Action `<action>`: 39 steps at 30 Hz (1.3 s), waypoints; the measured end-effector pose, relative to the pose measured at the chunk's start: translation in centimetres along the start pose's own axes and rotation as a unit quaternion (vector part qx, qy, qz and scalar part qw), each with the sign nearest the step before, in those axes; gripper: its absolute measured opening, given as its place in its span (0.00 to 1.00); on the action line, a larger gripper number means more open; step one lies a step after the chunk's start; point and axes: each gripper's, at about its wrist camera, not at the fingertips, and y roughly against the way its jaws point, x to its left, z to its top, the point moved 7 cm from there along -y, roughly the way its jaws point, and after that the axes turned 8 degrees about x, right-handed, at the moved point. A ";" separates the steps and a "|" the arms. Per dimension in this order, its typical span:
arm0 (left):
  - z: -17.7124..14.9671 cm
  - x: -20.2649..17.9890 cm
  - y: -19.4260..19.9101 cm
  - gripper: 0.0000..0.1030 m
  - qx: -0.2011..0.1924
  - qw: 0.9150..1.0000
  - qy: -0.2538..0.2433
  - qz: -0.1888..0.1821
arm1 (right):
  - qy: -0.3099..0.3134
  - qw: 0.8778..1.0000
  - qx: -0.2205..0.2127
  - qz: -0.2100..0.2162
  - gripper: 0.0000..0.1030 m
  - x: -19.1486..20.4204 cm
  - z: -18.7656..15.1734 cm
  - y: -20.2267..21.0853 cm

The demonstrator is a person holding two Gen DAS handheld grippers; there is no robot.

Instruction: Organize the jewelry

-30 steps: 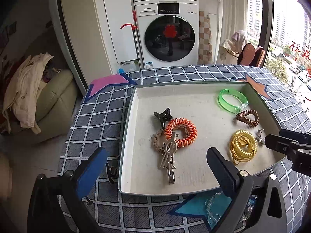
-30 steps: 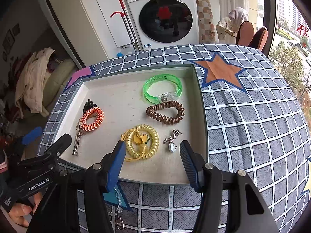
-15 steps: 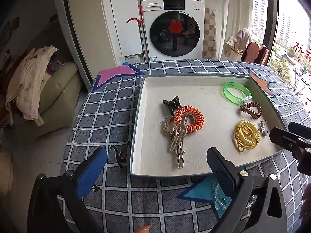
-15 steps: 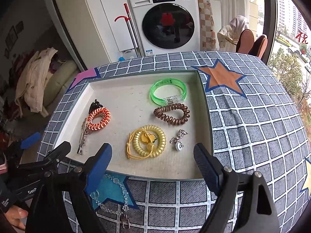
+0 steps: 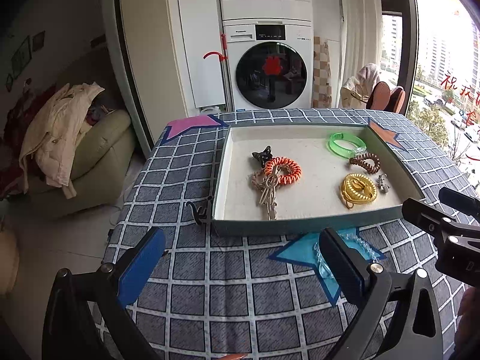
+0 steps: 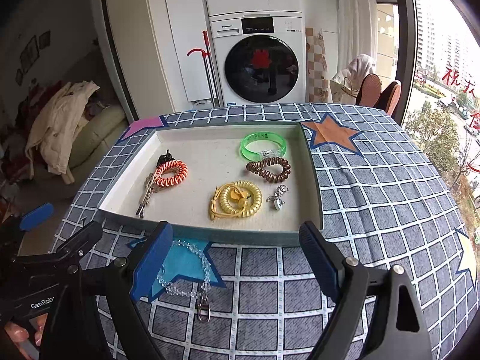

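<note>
Clear bead bracelet (image 6: 183,273) on tablecloth, beneath wide-spread right gripper (image 6: 234,259).

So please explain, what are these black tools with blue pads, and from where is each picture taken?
They are two hand-held grippers; a person works them, not a robot. Each carries a camera looking forward between its jaws. One picture is from the left gripper, the other from the right gripper. Both stand open and hold nothing. On the checked tablecloth sits a shallow tray with coiled hair ties, a green bangle and hair clips. A clear bead bracelet lies outside the tray, on a blue star.
</note>
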 end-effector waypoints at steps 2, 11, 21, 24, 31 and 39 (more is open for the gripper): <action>-0.7 0.2 0.3 1.00 0.000 1.000 0.008 -0.004 | 0.000 1.000 -0.005 -0.010 0.86 0.1 -0.7 0.4; -2.8 1.1 1.0 1.00 -0.005 0.999 0.032 0.002 | 0.004 0.999 -0.024 -0.048 0.86 -0.1 -3.3 1.6; -3.5 0.9 1.3 1.00 -0.004 1.000 0.025 0.002 | -0.001 0.998 -0.034 -0.053 0.86 -0.3 -3.6 2.3; -3.4 0.7 1.3 1.00 -0.006 1.000 0.023 0.004 | -0.001 0.998 -0.035 -0.052 0.86 -0.3 -3.6 2.3; -3.4 0.7 1.4 1.00 -0.005 1.000 0.022 0.005 | -0.002 0.998 -0.034 -0.050 0.86 -0.3 -3.6 2.2; -3.5 0.6 1.4 1.00 -0.005 1.000 0.021 0.006 | -0.001 0.998 -0.036 -0.049 0.86 -0.1 -3.6 2.3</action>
